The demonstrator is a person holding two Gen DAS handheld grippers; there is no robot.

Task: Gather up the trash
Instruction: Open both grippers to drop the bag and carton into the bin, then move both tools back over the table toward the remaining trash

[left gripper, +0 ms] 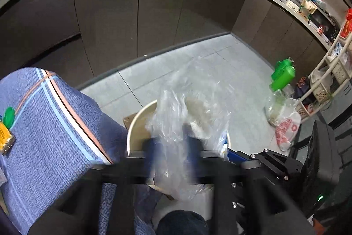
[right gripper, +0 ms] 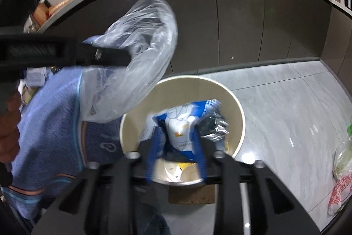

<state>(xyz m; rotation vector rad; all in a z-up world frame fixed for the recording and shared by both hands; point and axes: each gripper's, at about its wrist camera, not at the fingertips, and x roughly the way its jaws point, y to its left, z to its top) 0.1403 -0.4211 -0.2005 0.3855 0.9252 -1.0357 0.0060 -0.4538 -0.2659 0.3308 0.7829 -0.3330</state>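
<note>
A round cream bin stands on the floor beside the table; its rim shows in the left wrist view too. My right gripper hangs over the bin's mouth with its blue fingers apart. A blue-and-white snack packet lies loose between them, above a silver wrapper. My left gripper is open just above the bin's rim. A clear plastic bag drapes around its blurred fingertips. From the right wrist view that bag billows over the left gripper, up and left of the bin.
A table under a blue striped cloth borders the bin on the left. Dark cabinets run behind. Green jugs, filled plastic bags and a white rack stand at the right. A wooden board lies under the bin.
</note>
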